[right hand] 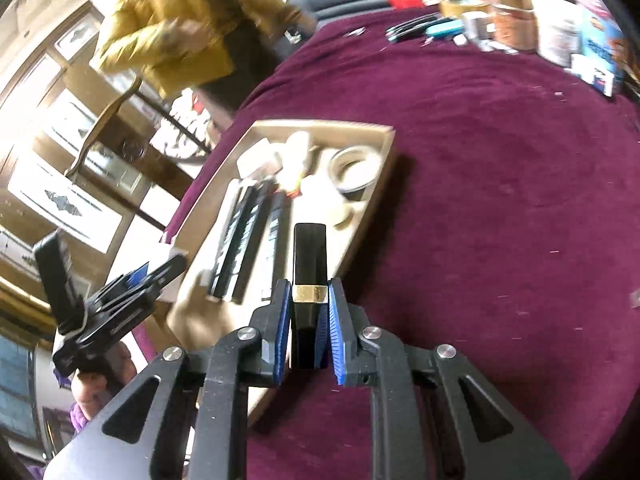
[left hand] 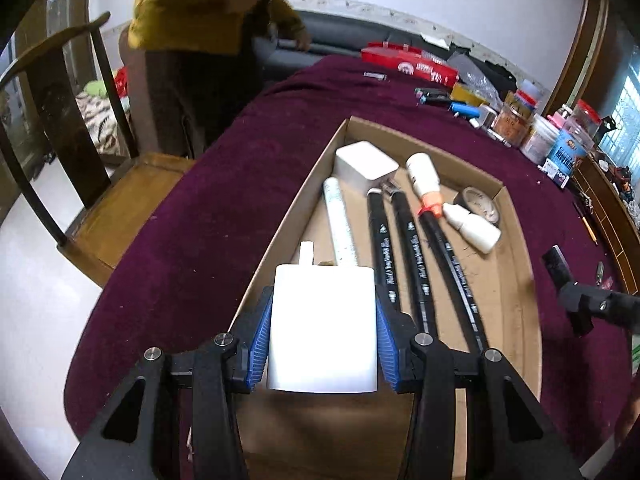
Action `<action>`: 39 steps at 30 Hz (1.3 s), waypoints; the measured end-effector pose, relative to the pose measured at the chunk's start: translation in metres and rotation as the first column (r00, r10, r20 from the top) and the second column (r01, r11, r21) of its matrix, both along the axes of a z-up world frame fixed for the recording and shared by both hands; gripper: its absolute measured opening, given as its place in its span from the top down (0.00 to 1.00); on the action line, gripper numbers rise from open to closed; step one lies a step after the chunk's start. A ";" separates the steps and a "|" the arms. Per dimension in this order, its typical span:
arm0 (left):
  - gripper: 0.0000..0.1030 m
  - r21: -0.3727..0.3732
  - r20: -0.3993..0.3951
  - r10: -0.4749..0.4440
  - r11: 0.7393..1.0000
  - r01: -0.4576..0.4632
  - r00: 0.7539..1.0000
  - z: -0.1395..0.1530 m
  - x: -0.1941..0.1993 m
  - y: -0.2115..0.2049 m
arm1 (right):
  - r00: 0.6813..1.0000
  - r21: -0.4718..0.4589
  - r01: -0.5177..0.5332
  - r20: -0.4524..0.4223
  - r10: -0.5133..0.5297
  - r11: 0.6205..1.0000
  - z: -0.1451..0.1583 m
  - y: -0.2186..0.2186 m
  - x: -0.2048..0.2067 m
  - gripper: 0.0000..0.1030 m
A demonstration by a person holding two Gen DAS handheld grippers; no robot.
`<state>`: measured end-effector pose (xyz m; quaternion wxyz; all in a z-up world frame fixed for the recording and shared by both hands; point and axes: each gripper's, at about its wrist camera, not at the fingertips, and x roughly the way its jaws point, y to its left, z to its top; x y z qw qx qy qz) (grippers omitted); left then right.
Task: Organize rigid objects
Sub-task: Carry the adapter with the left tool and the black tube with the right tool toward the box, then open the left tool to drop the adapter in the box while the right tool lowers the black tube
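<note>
My left gripper (left hand: 324,338) is shut on a white charger block (left hand: 323,328), held over the near end of a shallow cardboard tray (left hand: 516,248). The tray holds a second white charger (left hand: 366,165), a white tube (left hand: 340,222), three black marker pens (left hand: 412,248), two white bottles (left hand: 424,178) and a tape roll (left hand: 480,204). My right gripper (right hand: 309,322) is shut on a black lipstick with a gold band (right hand: 310,276), held above the tray's (right hand: 384,168) right edge. The left gripper (right hand: 132,280) shows at the left of the right wrist view.
A dark red cloth (right hand: 500,200) covers the table. Jars, boxes, a red carton (left hand: 408,65) and small items crowd its far edge. A wooden chair (left hand: 80,184) stands at the left. A person in a yellow jacket (left hand: 200,4) stands beyond the table.
</note>
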<state>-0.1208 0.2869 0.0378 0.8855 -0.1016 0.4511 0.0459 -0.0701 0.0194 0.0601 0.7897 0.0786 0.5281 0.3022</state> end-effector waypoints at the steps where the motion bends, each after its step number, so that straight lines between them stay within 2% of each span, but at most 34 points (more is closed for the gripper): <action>1: 0.60 -0.001 -0.009 0.002 1.000 -0.002 1.000 -0.002 0.002 0.001 | 1.000 -0.011 -0.006 -0.005 0.006 1.000 -0.003 0.009 0.000 0.85; 3: 0.60 -0.019 -0.023 -0.010 1.000 0.010 1.000 -0.007 0.005 0.002 | 1.000 -0.037 -0.015 -0.021 0.015 0.999 -0.009 0.026 0.003 0.85; 5: 0.60 -0.006 -0.036 -0.017 1.000 0.017 0.999 -0.010 0.008 0.000 | 1.000 -0.071 -0.017 -0.019 0.016 0.997 -0.014 0.038 0.006 0.85; 8: 0.60 0.012 -0.028 -0.021 1.000 0.022 0.999 -0.009 0.009 -0.003 | 1.000 -0.130 -0.006 -0.007 0.005 0.992 -0.020 0.053 0.012 0.85; 11: 0.59 -0.006 -0.025 -0.016 1.000 0.016 1.000 -0.009 0.008 -0.002 | 1.000 -0.188 0.014 0.012 -0.012 0.982 -0.026 0.063 0.020 0.85; 14: 0.59 -0.003 0.010 -0.013 1.000 0.013 1.000 -0.001 0.000 -0.001 | 0.999 -0.220 0.035 0.005 -0.035 0.975 -0.034 0.067 0.026 0.85; 15: 0.57 0.000 0.035 -0.012 1.000 0.012 0.999 0.005 -0.005 -0.001 | 0.999 -0.231 0.043 0.003 -0.043 0.972 -0.036 0.068 0.028 0.85; 19: 0.38 0.010 0.148 0.011 1.000 -0.013 0.989 0.029 -0.025 0.002 | 0.998 -0.287 0.061 0.014 -0.059 0.956 -0.044 0.076 0.031 0.85; 22: 0.36 0.033 0.205 0.026 0.999 -0.033 0.979 0.042 -0.034 0.003 | 0.997 -0.316 0.072 0.033 -0.065 0.946 -0.047 0.081 0.030 0.85; 28: 0.35 0.061 0.243 0.063 0.995 -0.081 0.968 0.052 -0.042 0.007 | 0.994 -0.370 0.090 0.091 -0.060 0.925 -0.046 0.089 0.026 0.85; 30: 0.30 0.075 0.250 0.077 0.992 -0.099 0.965 0.053 -0.044 0.007 | 0.993 -0.383 0.091 0.106 -0.054 0.919 -0.045 0.090 0.024 0.85; 31: 0.26 0.081 0.251 0.082 0.991 -0.106 0.965 0.052 -0.044 0.007 | 0.993 -0.384 0.091 0.110 -0.053 0.919 -0.044 0.094 0.021 0.85; 34: 0.25 0.100 0.248 0.099 0.987 -0.127 0.964 0.052 -0.045 0.008 | 0.989 -0.353 0.089 0.141 -0.041 0.931 -0.037 0.090 0.017 0.84; 37: 0.25 0.144 0.245 0.113 0.978 -0.151 0.963 0.053 -0.045 0.002 | 0.978 -0.322 0.089 0.210 -0.021 0.943 -0.021 0.084 0.006 0.80; 38: 0.25 0.163 0.249 0.111 0.974 -0.155 0.962 0.054 -0.045 -0.001 | 0.970 -0.317 0.095 0.240 -0.017 0.944 -0.015 0.082 0.002 0.75; 39: 0.25 0.175 0.253 0.110 0.972 -0.157 0.961 0.054 -0.046 -0.004 | 0.962 -0.314 0.105 0.273 -0.017 0.944 -0.009 0.079 -0.002 0.65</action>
